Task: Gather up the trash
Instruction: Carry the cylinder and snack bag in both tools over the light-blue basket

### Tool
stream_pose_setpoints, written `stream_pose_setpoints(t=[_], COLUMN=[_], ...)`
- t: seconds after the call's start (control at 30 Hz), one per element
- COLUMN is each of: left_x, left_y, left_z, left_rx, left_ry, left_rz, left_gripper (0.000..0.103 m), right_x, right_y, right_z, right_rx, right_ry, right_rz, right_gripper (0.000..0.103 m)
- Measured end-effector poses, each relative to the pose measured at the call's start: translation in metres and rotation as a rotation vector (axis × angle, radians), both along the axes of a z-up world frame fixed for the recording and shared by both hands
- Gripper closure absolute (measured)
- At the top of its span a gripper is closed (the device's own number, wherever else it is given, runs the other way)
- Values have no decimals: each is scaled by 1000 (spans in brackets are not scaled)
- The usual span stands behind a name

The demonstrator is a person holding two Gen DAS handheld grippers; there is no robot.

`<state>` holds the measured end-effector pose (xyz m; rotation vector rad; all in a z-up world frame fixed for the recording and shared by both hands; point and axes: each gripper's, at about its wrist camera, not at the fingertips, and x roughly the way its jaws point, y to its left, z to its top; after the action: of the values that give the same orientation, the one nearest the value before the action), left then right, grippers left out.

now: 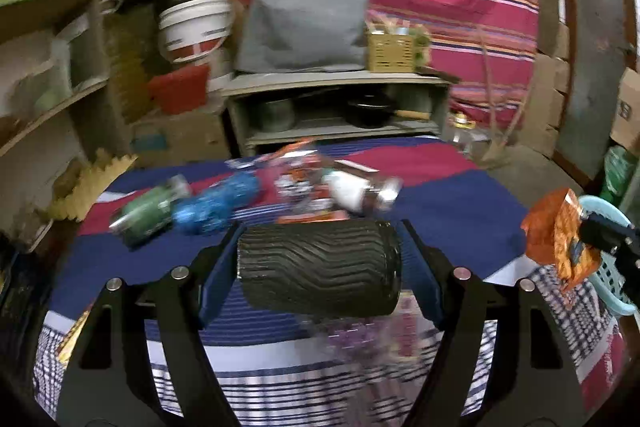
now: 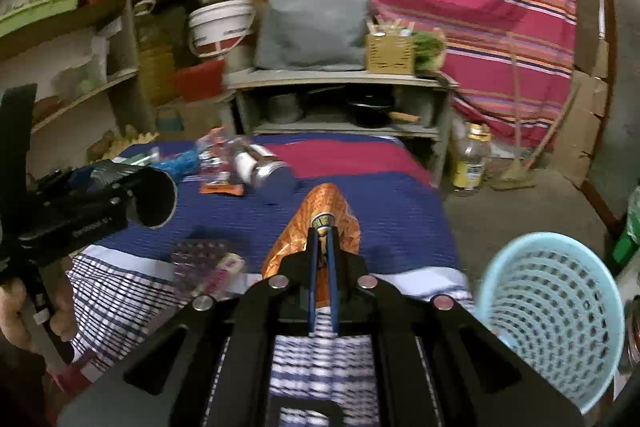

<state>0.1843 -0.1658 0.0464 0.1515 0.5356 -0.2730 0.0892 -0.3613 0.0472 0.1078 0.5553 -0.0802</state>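
My left gripper [image 1: 320,259] is shut on a black ribbed cup [image 1: 320,267], held sideways above the cloth-covered table [image 1: 460,195]; it also shows at the left of the right wrist view [image 2: 154,199]. My right gripper [image 2: 323,239] is shut on an orange snack wrapper [image 2: 324,211], also seen at the right of the left wrist view [image 1: 560,239]. A light blue mesh basket [image 2: 552,311] stands to the right of the table. More trash lies at the table's far side: a green can [image 1: 148,215], a blue wrapper [image 1: 216,203], orange wrappers [image 1: 304,183] and a white and silver bottle [image 2: 260,167].
A clear plastic tray [image 2: 200,259] lies on the near checked part of the cloth. A grey shelf unit [image 2: 340,103] with pots stands behind the table. Wooden shelves [image 2: 80,67] fill the left. A yellow bottle [image 2: 472,163] stands on the floor at the right.
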Motion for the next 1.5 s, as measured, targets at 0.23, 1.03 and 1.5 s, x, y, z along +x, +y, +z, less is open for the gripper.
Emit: stream_pose_setpoints(t=[0.23,1.03,1.5], left_x=[-22,-84,-84], left_y=[-58,-268,-286], left_z=[-3,-29,-32], left_rx=[15,-22,7], left_ry=[-11,21,30], left_rz=[-116,-447,-474], left_gripper=[29,29,17], right_x=[-42,-112,-113], right_y=[-63,-211,-221], right_z=[7,-27,-42], right_rx=[2,66,108], right_ry=[-37,-14,-2], right_rz=[-116,-381,-398], right_gripper=[98,98,98])
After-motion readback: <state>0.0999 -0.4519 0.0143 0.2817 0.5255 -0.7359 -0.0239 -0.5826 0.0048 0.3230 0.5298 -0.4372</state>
